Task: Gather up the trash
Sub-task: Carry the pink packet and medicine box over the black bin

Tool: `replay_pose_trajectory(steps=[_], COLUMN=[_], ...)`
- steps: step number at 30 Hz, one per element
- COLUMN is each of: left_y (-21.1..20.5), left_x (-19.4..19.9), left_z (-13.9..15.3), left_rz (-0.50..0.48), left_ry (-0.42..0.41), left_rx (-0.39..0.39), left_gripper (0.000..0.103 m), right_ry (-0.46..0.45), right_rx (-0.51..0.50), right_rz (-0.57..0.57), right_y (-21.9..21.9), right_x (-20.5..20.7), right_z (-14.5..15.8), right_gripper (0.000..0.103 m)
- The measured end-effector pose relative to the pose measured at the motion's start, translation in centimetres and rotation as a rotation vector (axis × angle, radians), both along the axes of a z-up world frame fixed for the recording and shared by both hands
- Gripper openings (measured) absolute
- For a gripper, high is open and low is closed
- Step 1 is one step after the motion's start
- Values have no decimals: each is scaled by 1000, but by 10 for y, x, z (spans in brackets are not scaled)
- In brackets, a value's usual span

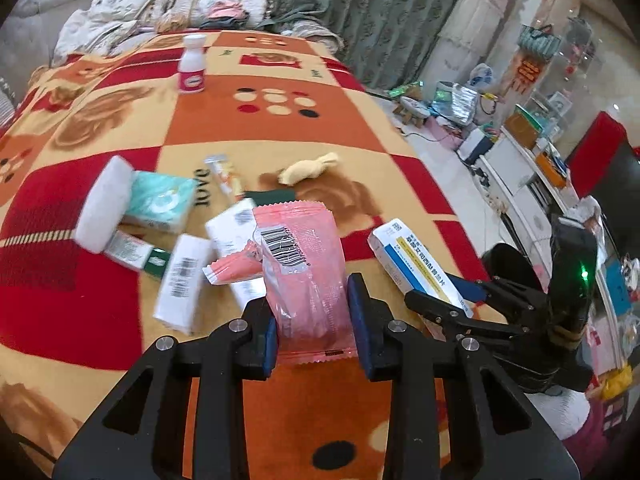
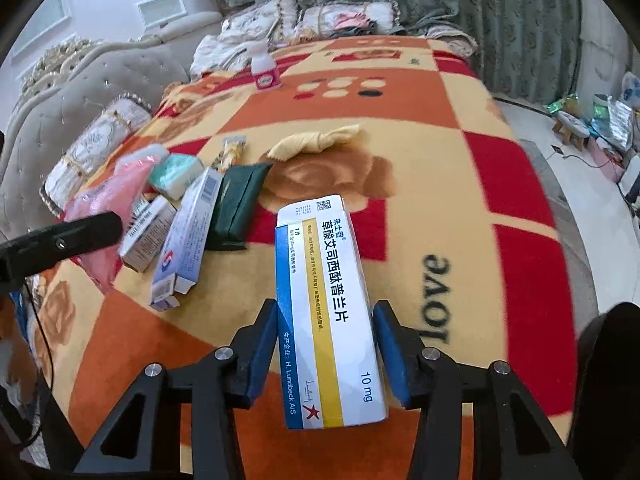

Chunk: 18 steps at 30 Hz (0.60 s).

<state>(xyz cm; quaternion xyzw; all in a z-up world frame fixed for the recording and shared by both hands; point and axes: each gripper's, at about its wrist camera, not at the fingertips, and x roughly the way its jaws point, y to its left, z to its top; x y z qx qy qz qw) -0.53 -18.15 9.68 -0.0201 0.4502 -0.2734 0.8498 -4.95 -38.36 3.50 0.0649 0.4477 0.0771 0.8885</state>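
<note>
So this is a bedroom, everything's spread out on a bed with a loud red/orange/yellow checked blanket (image 1: 280,128), pillows and green curtains at the far end.

Left gripper (image 1: 316,320) has its jaws squeezed narrow on a pink wrapper (image 1: 304,272). The wrapper is pinched at its lower end, so most of it sticks up and forward past the fingertips, barcode facing the camera. Grabbing it by the end makes sense to me since it's floppy film and there's nothing stiff to clamp in the middle.

Right gripper (image 2: 326,344) has a white pill box (image 2: 324,304) between its jaws, lying lengthwise along them with its far end poking out ahead. The jaws are medium-wide. The left pad looks to be on the box edge; on the right I see a sliver of gap, so can't swear it's fully clamped, but in the left view the box hangs in those jaws clear of the blanket, so I'd call it held.

Ahead and left of both jaws there's still a pile: more boxes (image 2: 188,236), a tissue pack (image 1: 160,204), a green pouch (image 2: 236,208). Further ahead a yellow cloth (image 2: 316,140), and way off a small bottle (image 1: 193,66).

No bin in sight, so I'd guess both pieces get carried off next.
</note>
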Motion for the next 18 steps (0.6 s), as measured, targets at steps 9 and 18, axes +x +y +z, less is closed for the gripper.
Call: replay_pose_trajectory(steps=[9,18], left_y=[-50,-93], left_x=[-19,-33], left_z=[6,9], left_rz=[-91,-156], left_ry=[-24,-50], left_rx=[10,39], left_gripper=[29,29], right_ry=[-49,-64], right_rx=[-8,-4], right_rz=[-53,-117], right_y=[-26,-57], right_x=[-29,-50], right_z=[26,34], right_gripper=[47,47])
